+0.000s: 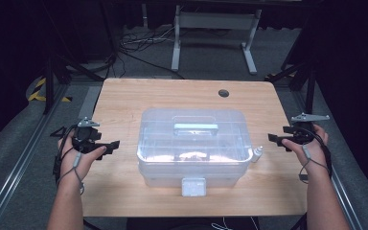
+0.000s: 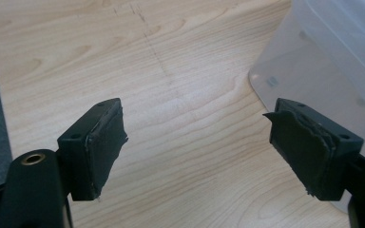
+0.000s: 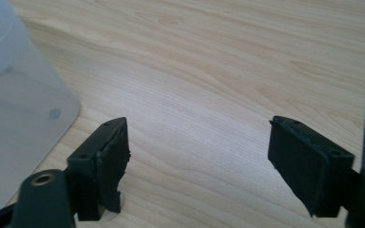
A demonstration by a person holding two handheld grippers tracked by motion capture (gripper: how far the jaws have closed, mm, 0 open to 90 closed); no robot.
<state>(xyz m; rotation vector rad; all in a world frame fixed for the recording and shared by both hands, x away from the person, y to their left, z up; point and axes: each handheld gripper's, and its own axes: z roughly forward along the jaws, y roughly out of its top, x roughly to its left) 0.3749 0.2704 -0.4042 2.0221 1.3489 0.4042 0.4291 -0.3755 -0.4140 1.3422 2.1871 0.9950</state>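
A translucent plastic storage box [image 1: 194, 143] with a shut lid, a pale handle [image 1: 195, 127] on top and a white latch [image 1: 193, 186] at the front stands in the middle of the wooden table [image 1: 124, 100]. My left gripper [image 1: 109, 145] is held left of the box, apart from it, jaws pointing toward it. In the left gripper view the left gripper [image 2: 195, 123] is open over bare wood, the box [image 2: 323, 61] at the right. My right gripper [image 1: 275, 138] is held right of the box. It [image 3: 197, 137] is open with nothing between its pads, the box [image 3: 14, 104] at the left.
A small white bottle [image 1: 258, 154] stands on the table against the box's right side, close to the right gripper. A round cable hole [image 1: 224, 93] sits near the table's far edge. Behind the table are a white frame [image 1: 215, 28] and loose cables on the floor.
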